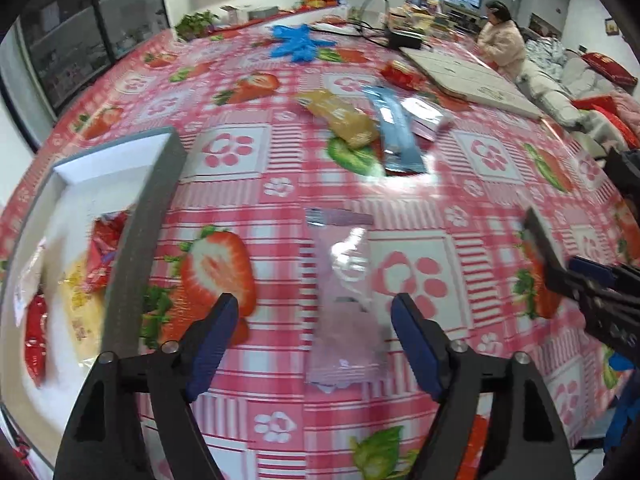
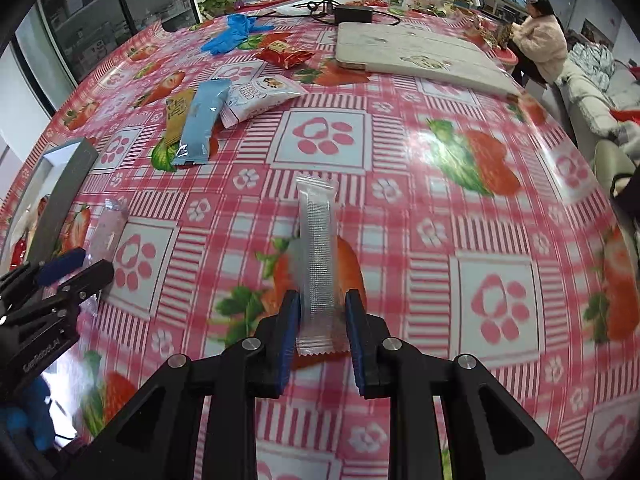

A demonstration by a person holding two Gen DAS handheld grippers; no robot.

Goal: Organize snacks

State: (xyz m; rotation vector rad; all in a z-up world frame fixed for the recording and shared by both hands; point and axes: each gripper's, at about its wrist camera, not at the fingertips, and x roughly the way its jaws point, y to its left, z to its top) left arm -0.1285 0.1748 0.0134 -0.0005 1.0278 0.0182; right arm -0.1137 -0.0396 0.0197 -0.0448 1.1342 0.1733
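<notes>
My left gripper [image 1: 314, 340] is open and points down at the table, its blue pads on either side of a pale pink see-through packet [image 1: 344, 312] that lies flat, without pressing it. To its left is a grey-rimmed white tray [image 1: 148, 220] holding red and yellow snack packets [image 1: 80, 304]. My right gripper [image 2: 322, 320] is shut on a clear silvery snack packet [image 2: 318, 264], which sticks out forward above the table. Further back lie a gold packet [image 2: 176, 116], a light blue packet [image 2: 200, 120], a white packet [image 2: 260, 96] and a red packet [image 2: 284, 54].
A strawberry-print cloth [image 2: 400, 200] covers the table. Blue gloves [image 2: 232, 32], a flat pale board [image 2: 412, 56] and a black box with cables [image 2: 354, 14] lie at the far side. A person [image 2: 540, 40] sits beyond the table's far right edge.
</notes>
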